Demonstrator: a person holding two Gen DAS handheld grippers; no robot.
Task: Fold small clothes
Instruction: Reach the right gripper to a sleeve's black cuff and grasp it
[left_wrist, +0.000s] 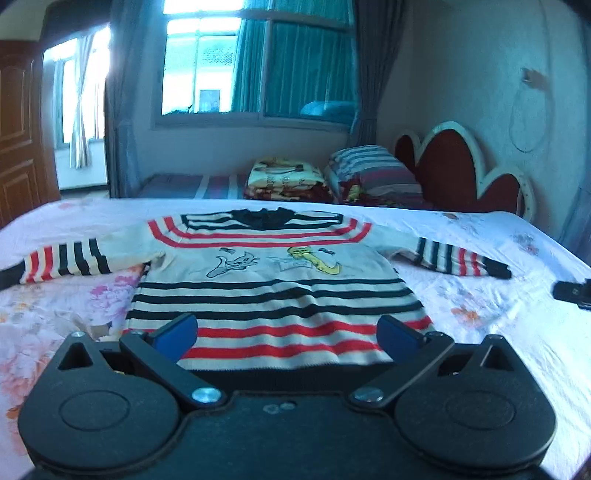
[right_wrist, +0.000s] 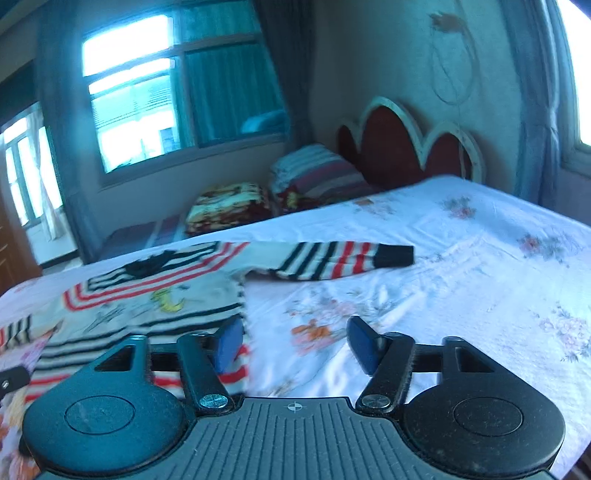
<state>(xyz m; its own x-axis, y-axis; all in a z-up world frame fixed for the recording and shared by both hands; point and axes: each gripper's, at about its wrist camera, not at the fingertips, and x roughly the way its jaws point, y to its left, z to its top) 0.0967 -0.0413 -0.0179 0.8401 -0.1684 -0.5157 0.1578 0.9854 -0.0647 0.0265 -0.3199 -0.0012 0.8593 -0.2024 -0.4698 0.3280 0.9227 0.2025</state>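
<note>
Floral bedsheet (left_wrist: 480, 258), scalloped red headboard (left_wrist: 454, 173)

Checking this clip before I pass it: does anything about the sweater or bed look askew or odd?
Nothing stands out. The striped sweater lies flat, face up on the floral bedsheet, both sleeves spread outward. Both grippers are open and holding nothing.

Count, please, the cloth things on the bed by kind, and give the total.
Striped sweater, spread flat: 1
Folded blanket: 1
Striped pillow: 1
Floral bed sheet: 1
Total: 4
</note>
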